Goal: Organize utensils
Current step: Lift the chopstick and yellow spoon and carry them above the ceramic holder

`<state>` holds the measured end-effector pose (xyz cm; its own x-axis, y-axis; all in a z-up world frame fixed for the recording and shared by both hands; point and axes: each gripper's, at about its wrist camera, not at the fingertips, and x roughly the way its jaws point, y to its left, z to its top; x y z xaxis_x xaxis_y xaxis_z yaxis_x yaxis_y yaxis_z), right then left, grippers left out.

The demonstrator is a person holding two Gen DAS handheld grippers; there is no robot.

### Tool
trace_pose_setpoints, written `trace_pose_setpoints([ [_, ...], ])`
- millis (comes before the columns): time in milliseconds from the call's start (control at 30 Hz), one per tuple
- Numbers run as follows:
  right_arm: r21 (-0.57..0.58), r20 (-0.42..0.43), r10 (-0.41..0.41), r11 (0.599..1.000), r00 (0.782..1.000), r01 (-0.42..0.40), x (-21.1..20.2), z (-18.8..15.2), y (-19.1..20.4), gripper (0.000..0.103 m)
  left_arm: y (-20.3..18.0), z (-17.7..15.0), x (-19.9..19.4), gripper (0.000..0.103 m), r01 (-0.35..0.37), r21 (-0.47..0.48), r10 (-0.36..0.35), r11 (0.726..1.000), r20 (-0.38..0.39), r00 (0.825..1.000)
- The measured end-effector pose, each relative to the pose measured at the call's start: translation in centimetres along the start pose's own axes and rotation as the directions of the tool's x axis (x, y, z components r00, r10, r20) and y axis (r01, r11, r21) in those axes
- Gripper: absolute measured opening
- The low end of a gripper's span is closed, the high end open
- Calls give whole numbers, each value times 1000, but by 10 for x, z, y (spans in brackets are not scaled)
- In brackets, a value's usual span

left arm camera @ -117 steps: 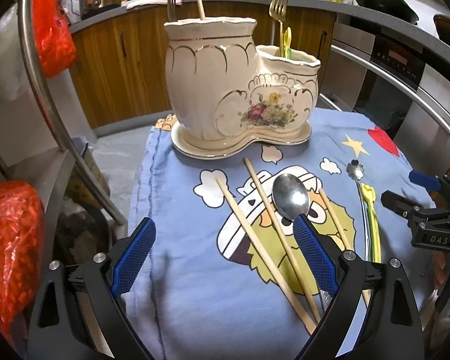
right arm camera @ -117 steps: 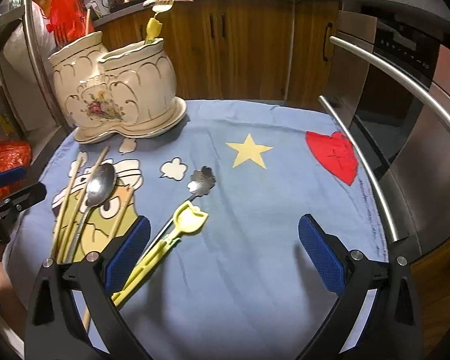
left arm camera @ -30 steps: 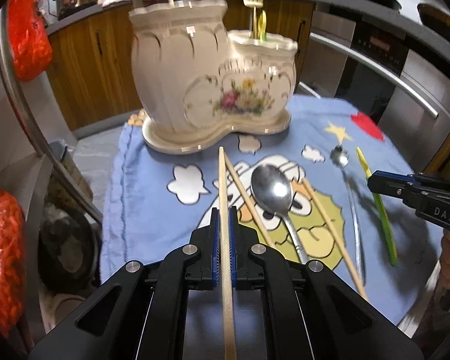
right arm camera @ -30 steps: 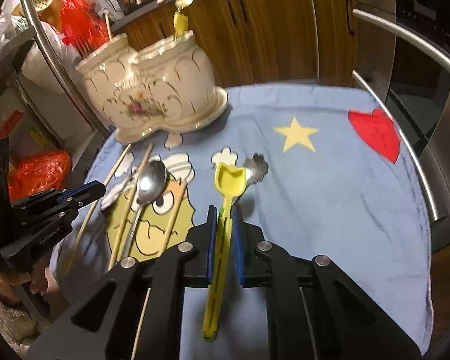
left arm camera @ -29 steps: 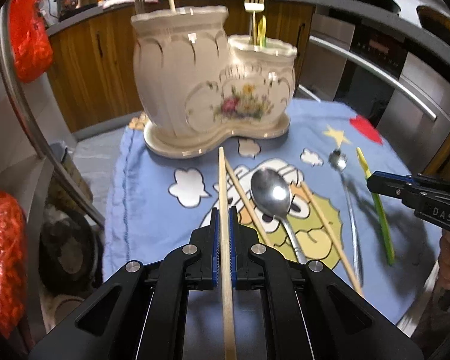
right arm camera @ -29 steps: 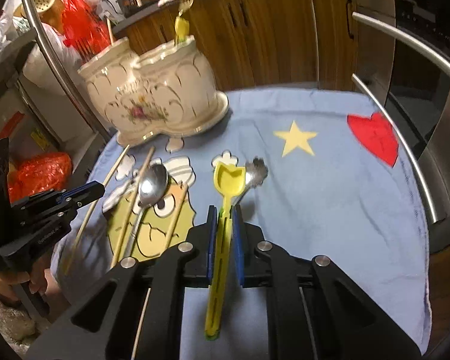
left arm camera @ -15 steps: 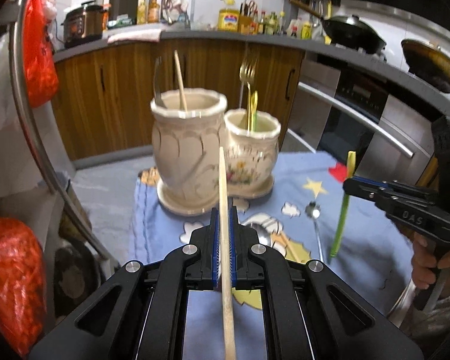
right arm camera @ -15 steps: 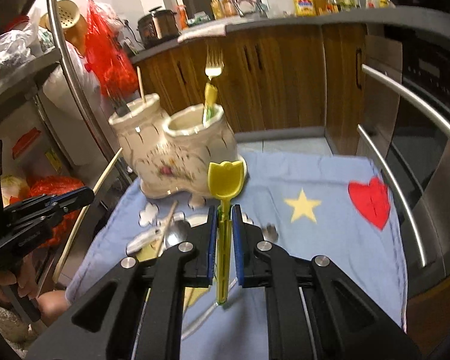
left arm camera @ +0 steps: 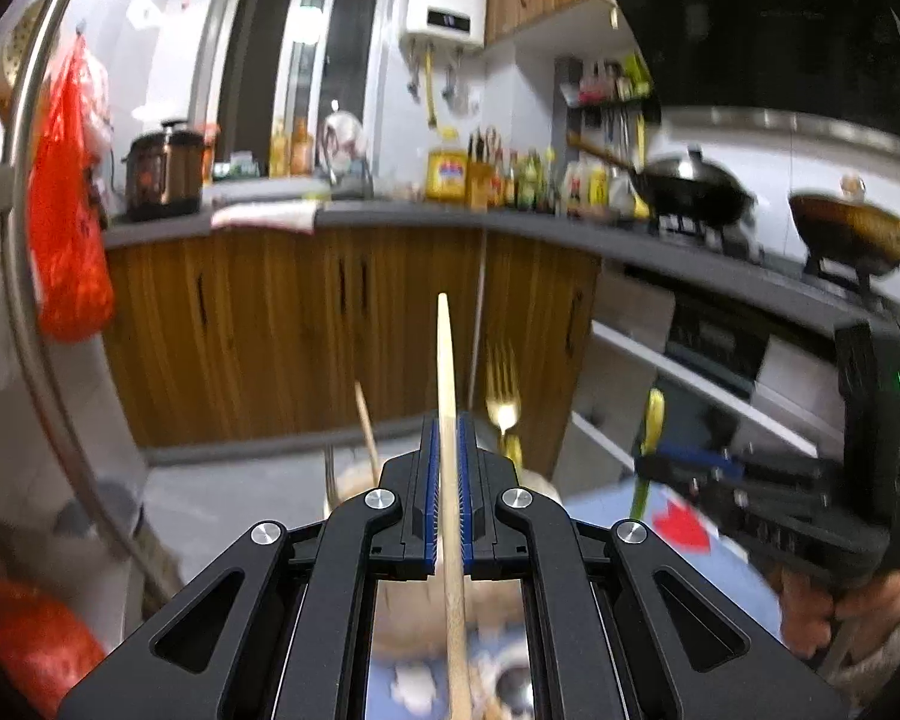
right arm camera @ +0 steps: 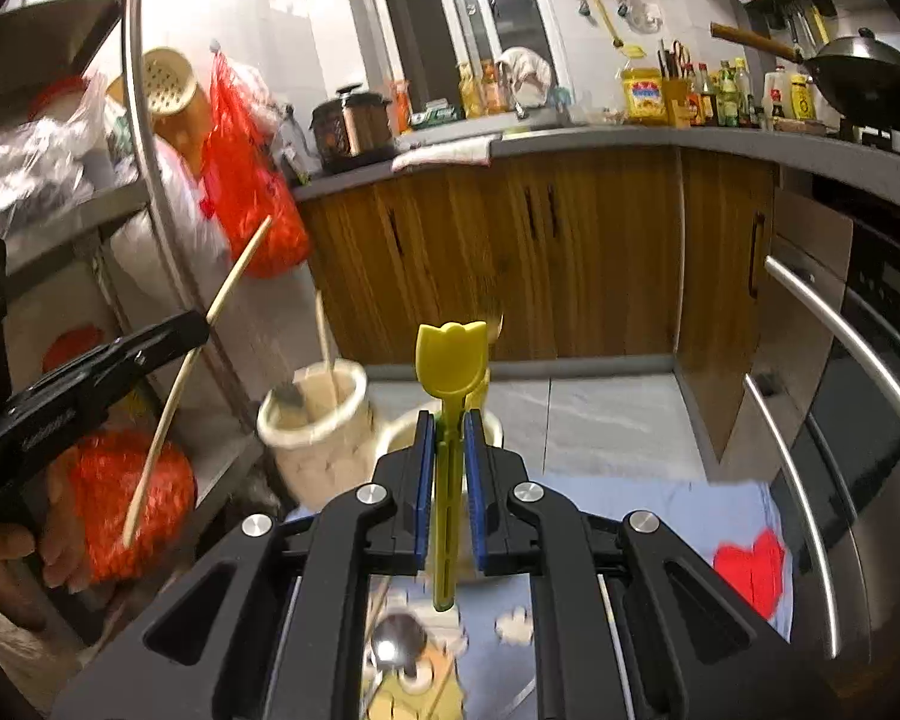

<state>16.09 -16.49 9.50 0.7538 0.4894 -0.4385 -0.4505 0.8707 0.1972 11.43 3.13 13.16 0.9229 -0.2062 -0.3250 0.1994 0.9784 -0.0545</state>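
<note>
A kitchen seen from 2 handheld grippers raised above a table covered by a blue cartoon cloth [right arm camera: 648, 516]. The left gripper [left arm camera: 448, 480] is closed tight on a single wooden chopstick [left arm camera: 447, 384], which stands nearly upright between its blue pads and reaches well above them. Seen from the right wrist camera, the same chopstick [right arm camera: 198, 354] slants across the left side, held in the air beside a metal shelf rack. The right gripper [right arm camera: 448, 468] is closed on the handle of a yellow plastic utensil [right arm camera: 450, 360] with a tulip-shaped head pointing up. Below and just beyond both grippers sits a cream ceramic utensil holder [right arm camera: 318, 438] with 2 cups; it is blurred. The taller cup holds a chopstick and a dark utensil; a gold fork [left arm camera: 501, 396] rises from the shorter cup. A metal spoon [right arm camera: 397, 642] lies on the cloth beneath the right gripper. Wooden cabinets [right arm camera: 510, 252] and a grey counter crowded with bottles fill the background.
</note>
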Motion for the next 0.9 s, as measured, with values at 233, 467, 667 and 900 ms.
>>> trace_pose_setpoints([
  [233,31,68,-3,1000,998,1,25,32,-6,10,16,33,43,6,-80,-51,86,996,142,986],
  [467,4,95,-27,1000,995,27,49,37,-7,10,17,26,74,6,-103,-85,117,991,189,975],
  [667,-9,63,-23,1000,998,24,71,17,-8,10,9,2,90,6,-134,-7,133,991,195,972],
  [900,-10,21,-16,1000,1000,16,81,1,-11,10,14,-15,84,6,-119,0,118,993,140,983],
])
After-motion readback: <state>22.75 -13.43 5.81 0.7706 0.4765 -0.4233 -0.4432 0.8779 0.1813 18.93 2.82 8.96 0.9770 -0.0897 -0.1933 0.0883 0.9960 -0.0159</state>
